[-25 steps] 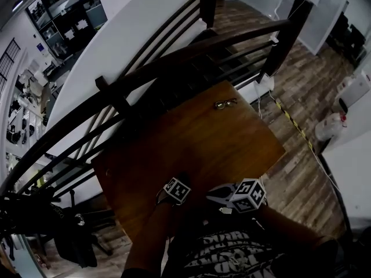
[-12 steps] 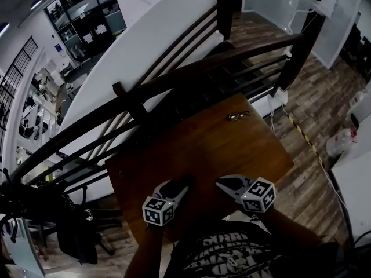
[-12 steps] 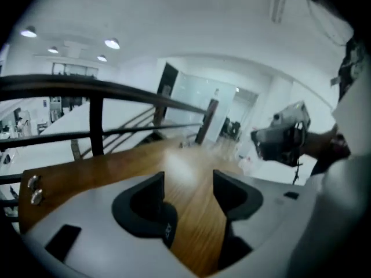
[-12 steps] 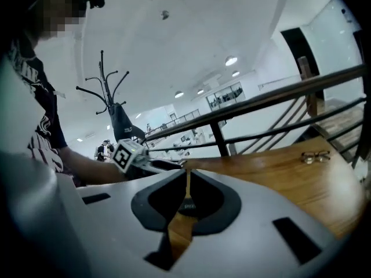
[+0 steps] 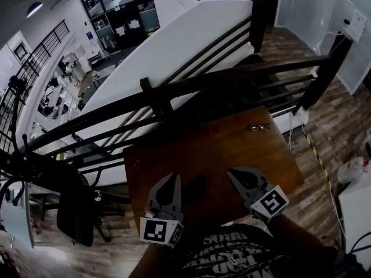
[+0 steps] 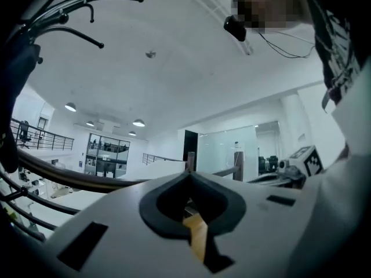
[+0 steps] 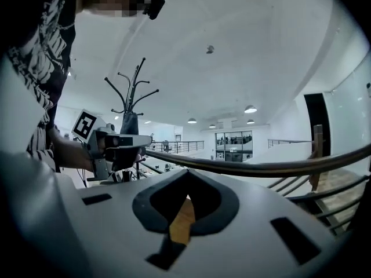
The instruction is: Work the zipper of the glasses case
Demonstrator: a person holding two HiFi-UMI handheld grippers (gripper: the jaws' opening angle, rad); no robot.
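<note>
The dark glasses case [image 5: 195, 186] lies on the wooden table [image 5: 232, 149] near its front edge, dim and hard to make out. My left gripper [image 5: 169, 179] rests just left of the case, shut and holding nothing. My right gripper [image 5: 234, 172] sits to the case's right, also shut and empty. In the left gripper view the jaws [image 6: 188, 175] meet at the tip, with only table wood showing through the gap behind them. The right gripper view shows the same closed jaws [image 7: 186, 172]. Neither gripper view shows the case.
A pair of glasses [image 5: 259, 127] lies near the table's far right corner. A dark wooden railing [image 5: 232, 77] runs along the table's far side. A coat stand and a chair [image 5: 75, 213] stand to the left, and wood floor [image 5: 324, 155] lies to the right.
The left gripper held its jaws wide around the case half a second ago; now it is shut beside it. Both grippers have spread apart, and the head view has tilted.
</note>
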